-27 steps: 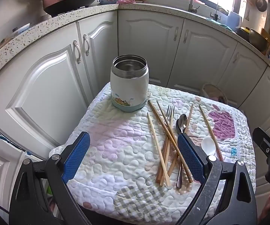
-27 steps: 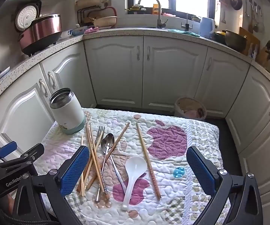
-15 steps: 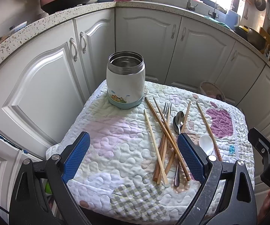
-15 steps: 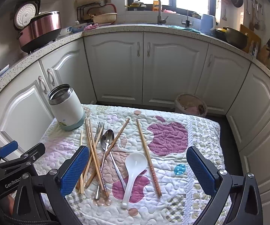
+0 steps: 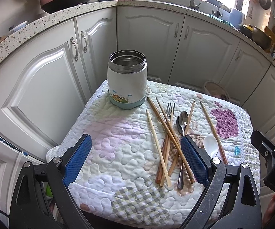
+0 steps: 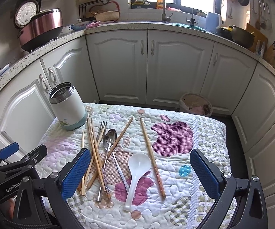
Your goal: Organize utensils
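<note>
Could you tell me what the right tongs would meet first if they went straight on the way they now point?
Probably the white plastic spoon on the quilt, which lies between the open right tongs, with a single chopstick just beside it. Depth is hard to judge here.

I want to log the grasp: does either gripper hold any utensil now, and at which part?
Nothing is held. The left gripper and the right gripper are both open above the quilt.
</note>
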